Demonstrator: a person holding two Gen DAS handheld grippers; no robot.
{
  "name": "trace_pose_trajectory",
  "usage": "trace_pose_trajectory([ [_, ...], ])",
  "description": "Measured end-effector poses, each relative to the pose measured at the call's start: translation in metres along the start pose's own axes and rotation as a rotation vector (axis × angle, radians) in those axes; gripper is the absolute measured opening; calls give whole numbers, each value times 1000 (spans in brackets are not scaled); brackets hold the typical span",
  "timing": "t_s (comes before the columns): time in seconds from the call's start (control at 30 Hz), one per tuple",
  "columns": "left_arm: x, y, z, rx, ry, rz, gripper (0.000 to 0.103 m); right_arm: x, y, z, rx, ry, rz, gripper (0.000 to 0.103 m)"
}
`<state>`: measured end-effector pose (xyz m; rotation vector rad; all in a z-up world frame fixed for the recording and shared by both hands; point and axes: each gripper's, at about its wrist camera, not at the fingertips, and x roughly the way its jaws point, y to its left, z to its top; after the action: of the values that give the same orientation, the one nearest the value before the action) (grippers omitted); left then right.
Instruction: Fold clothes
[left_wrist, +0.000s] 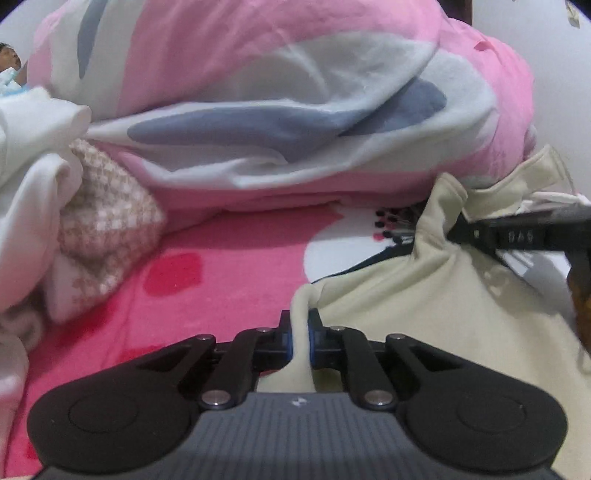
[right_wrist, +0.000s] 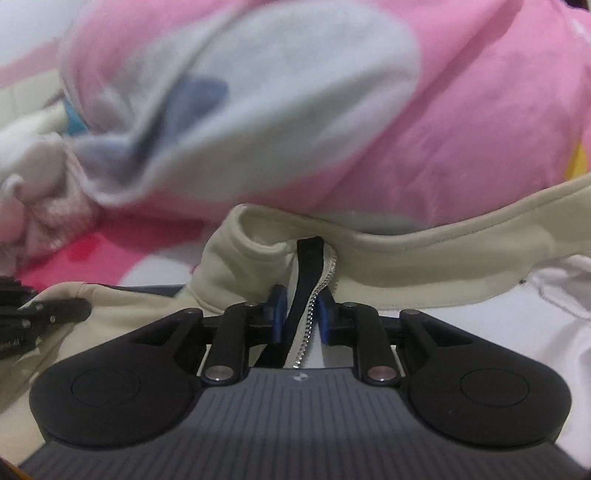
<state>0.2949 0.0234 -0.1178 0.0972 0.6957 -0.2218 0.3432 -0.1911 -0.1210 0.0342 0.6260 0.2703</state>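
A cream garment (left_wrist: 424, 314) lies bunched on the pink bed sheet (left_wrist: 184, 295). My left gripper (left_wrist: 300, 323) is shut on a thin fold of its edge, and the cloth runs back between the blue pads. The right gripper's (left_wrist: 476, 230) fingers pinch the same garment further back at the right. In the right wrist view my right gripper (right_wrist: 300, 301) is shut on the cream garment (right_wrist: 406, 258) at its zipper (right_wrist: 325, 291), with a black strip (right_wrist: 306, 266) beside the teeth. The left gripper (right_wrist: 55, 310) shows at the left edge.
A bulky pink, white and blue duvet (left_wrist: 277, 92) fills the back of the bed. A heap of white clothes (left_wrist: 33, 184) with a beige checked piece (left_wrist: 107, 221) lies at the left. Part of a person (left_wrist: 9, 62) shows far left. White fabric (right_wrist: 535, 314) lies under the garment's right side.
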Motion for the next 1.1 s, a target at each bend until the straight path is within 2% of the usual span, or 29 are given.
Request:
trace_pose_trajectory([
  [0.07,-1,2,0,-11,0,-3,13,-7,-2,5,3,7,-26,31],
  [0.1,0,5,0,-22,2,-7,14,-14,-2,6,-3,6,-58,45],
  [0.13,1,7,0,-34,4,-14,15,-23,-5,6,-5,-3,-89,55],
  [0.23,2,10,0,-53,4,-21,16,-58,-23,6,44,-78,-111,55],
  [0.27,2,10,0,-54,4,-20,16,-69,-26,6,61,-101,-99,54],
  [0.33,2,10,0,-51,3,-17,17,-81,-23,9,65,-124,-48,47],
  [0.43,1,11,1,-58,3,-15,20,-69,4,16,-3,-82,50,35],
  [0.5,1,13,1,-70,1,-6,28,-46,21,19,-53,-25,76,30],
  [0.57,1,16,1,-87,-1,-2,33,-23,37,20,-88,29,94,24],
  [0.67,1,22,0,-112,-7,-16,36,16,37,19,-75,44,53,19],
  [0.8,5,26,5,-119,-12,-23,37,39,26,18,-24,23,10,8],
  [0.97,2,27,0,-126,-12,-28,37,25,25,21,-36,17,-5,9],
  [1.1,4,30,0,-131,-11,-32,37,-12,4,28,14,-39,-30,12],
])
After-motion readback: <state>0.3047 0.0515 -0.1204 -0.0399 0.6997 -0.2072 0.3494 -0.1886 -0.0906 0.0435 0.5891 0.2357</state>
